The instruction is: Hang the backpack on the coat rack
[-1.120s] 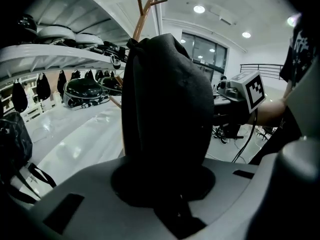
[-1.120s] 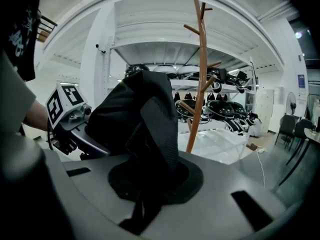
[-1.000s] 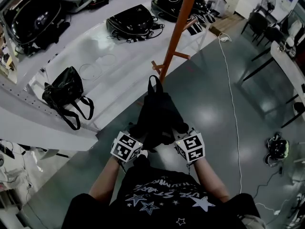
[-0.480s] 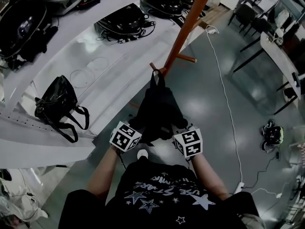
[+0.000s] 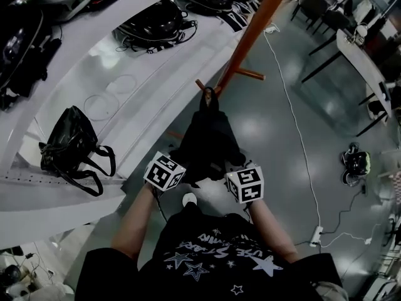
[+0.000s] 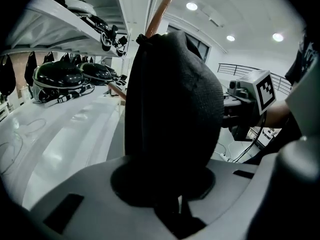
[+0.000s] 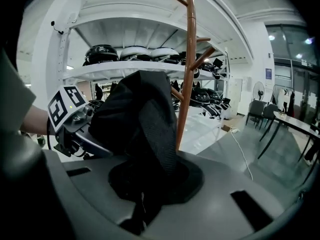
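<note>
1. The black backpack (image 5: 208,140) hangs in the air in front of the person, above the grey floor (image 5: 282,168). No brand or label can be read on its fabric in any view.
2. Its top loop points away from the person and lies right by a low peg of the orange coat rack (image 5: 250,39). Whether loop and peg touch cannot be told.
3. The left gripper (image 5: 180,170) has its jaws nearly together, pinching a fold of the backpack's lower left edge. In the left gripper view the bag's bulk rises straight up from the jaws.
4. The right gripper (image 5: 229,171) has its jaws drawn narrow on fabric at the bag's lower right edge, and the bag leans up and left from them.
5. Each gripper's cube bears black-and-white square markers.
6. The person's dark shirt (image 5: 213,259) shows stars and pale lettering, seen upside down and not reliably readable.
7. To the left, a black handbag (image 5: 69,149) lies on a white table (image 5: 135,108).
</note>
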Tool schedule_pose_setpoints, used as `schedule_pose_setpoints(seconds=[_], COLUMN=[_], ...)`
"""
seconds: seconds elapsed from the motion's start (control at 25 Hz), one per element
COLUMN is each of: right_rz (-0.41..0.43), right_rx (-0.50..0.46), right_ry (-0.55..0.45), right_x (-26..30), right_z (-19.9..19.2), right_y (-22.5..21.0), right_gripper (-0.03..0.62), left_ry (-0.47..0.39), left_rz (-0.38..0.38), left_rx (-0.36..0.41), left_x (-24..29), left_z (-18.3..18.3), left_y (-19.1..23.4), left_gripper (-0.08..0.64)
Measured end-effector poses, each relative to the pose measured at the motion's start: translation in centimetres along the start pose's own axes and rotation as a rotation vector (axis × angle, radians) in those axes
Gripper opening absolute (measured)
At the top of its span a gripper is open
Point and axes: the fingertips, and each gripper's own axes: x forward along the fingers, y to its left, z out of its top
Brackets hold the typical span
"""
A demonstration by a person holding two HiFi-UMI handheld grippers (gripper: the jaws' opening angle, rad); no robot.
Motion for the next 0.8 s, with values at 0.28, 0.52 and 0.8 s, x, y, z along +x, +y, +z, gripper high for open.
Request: schedule_pose_setpoints(seconds=[0.28,0.52,0.8], right_rz=[-0.022,-0.042,-0.056], right_rx=[0.024,0.064,0.082], right_ry=[0.014,0.030,0.039], right_x=[1.1,2.4,3.6], right_z=[-0.5,-1.0,-1.0], right_y=[-0.2,-0.9,-1.7], right_gripper=[0.034,0.034,0.034], left_ry=[0.019,0.045,0.062], left_rz=[-0.028,-0.046,-0.057], left_rx=[-0.002,-0.003,-0.007], left_x=[1.0,2.4,3.7], left_z=[-0.3,-0.2,0.3], left_y=[1.3,2.6,3.8], left_gripper=[0.097,0.098,0.100])
